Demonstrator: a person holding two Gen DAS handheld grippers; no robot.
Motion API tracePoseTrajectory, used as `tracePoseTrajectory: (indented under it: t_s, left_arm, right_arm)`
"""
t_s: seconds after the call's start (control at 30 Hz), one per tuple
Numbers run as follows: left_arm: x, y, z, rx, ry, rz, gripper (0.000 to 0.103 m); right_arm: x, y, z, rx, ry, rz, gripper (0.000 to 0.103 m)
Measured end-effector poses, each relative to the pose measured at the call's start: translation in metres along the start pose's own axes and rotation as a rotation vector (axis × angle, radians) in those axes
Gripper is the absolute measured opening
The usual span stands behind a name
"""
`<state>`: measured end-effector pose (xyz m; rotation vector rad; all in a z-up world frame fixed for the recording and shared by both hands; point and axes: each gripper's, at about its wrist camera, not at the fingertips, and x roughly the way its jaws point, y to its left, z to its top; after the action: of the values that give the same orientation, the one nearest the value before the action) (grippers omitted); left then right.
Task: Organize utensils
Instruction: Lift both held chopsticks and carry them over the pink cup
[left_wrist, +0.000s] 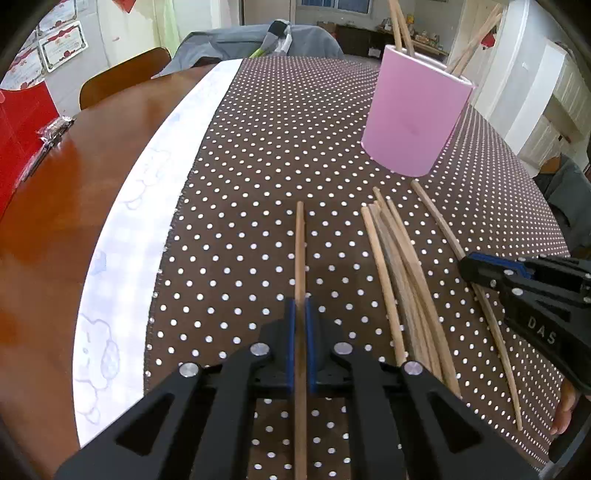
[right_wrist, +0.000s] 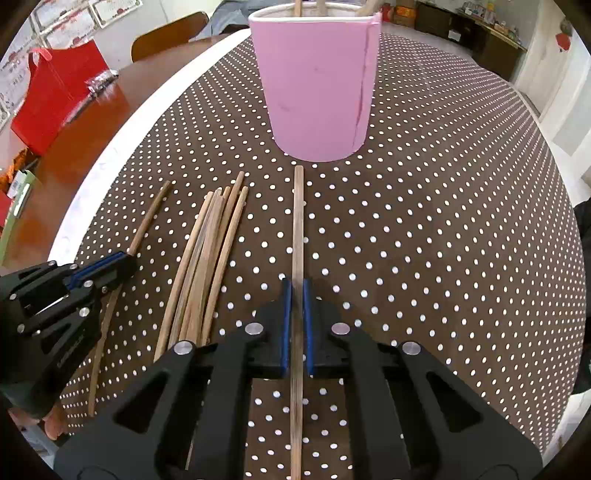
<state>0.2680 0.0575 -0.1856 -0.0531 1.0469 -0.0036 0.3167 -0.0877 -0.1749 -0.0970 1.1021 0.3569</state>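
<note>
Left claw (left_wrist: 300, 306): clamped on one chopstick (left_wrist: 300, 243), which lies along the dotted cloth (left_wrist: 258, 155). Right claw (right_wrist: 296, 286): clamped on a second chopstick (right_wrist: 297, 221), tip near the pink cup (right_wrist: 317, 88). Between them, a loose bundle (right_wrist: 207, 258) rests on the surface. The cup stands upright and holds further sticks.

cup: (right_wrist: 317, 85) far on the worktop (right_wrist: 461, 221), sticks standing in it
loose chopsticks: (right_wrist: 207, 266) a bundle lying near the cup, between both held chopsticks
bag: (right_wrist: 51, 96) far left
</note>
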Motion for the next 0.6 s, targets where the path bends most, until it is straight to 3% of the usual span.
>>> tracePoseTrajectory:
  t_s: [0.23, 0.6]
  left_arm:
    - [-0.028, -0.015, -0.002, 0.009, -0.096, -0.065, 0.006]
    - [-0.11, -0.063, 0.003, 0.125, -0.394, -0.167, 0.006]
  right_arm:
    - [-0.036, -0.021, -0.028, 0.025, -0.109, 0.061, 0.007]
    - [-0.113, -0.042, -0.052, 0.067, -0.367, 0.137, 0.007]
